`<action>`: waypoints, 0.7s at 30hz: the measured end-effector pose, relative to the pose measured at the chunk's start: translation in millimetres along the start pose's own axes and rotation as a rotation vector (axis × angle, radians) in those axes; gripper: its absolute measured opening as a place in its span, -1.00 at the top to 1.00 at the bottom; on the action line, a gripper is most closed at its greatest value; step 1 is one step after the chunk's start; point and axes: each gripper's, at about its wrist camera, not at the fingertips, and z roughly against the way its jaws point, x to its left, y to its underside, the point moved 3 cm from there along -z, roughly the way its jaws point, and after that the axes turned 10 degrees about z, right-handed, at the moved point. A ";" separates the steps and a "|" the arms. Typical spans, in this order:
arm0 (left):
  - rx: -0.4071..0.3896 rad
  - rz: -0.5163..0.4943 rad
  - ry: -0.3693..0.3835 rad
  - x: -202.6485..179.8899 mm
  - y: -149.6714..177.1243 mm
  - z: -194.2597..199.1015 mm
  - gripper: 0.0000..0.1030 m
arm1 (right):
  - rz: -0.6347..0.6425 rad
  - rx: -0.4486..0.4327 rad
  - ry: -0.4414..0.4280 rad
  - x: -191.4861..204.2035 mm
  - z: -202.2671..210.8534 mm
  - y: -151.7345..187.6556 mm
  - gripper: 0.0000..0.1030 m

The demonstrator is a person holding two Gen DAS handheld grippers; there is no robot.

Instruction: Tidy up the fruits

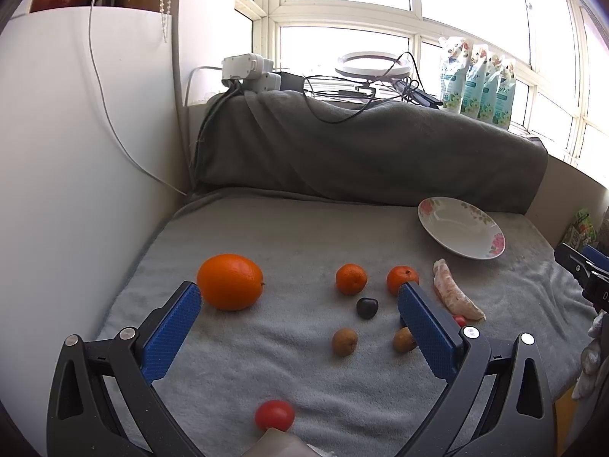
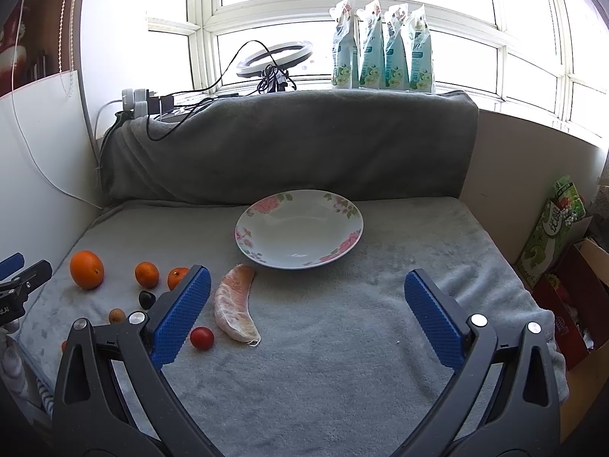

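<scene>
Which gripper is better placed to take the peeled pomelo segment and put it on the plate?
Probably the right gripper. It is open, and the pomelo segment lies just beside its left finger, with the empty plate straight ahead. The left gripper, also open, faces the large orange and tangerines instead.

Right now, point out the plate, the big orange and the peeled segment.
plate (image 2: 298, 205), right wrist view, far inner wall.
big orange (image 1: 230, 282), left wrist view, middle of its skin.
peeled segment (image 2: 234, 304), right wrist view, middle of its curve.
</scene>
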 end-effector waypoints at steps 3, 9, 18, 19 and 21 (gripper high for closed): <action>0.000 -0.001 0.000 -0.2 -0.1 0.1 -0.99 | 0.001 0.001 -0.005 1.6 -0.4 0.2 -1.00; 0.001 0.001 0.000 -0.1 0.0 0.0 -0.99 | 0.001 0.005 -0.012 4.4 -1.1 1.1 -1.00; 0.008 0.002 -0.002 -0.9 3.8 -1.2 -0.98 | -0.005 0.012 -0.027 3.1 -2.8 1.1 -1.00; 0.011 0.002 -0.002 -1.0 4.4 -1.8 -0.99 | -0.007 0.014 -0.030 2.5 -3.5 1.1 -1.00; 0.019 0.004 -0.002 -0.2 4.2 -4.3 -0.99 | -0.012 0.018 -0.041 2.1 -5.2 1.8 -1.00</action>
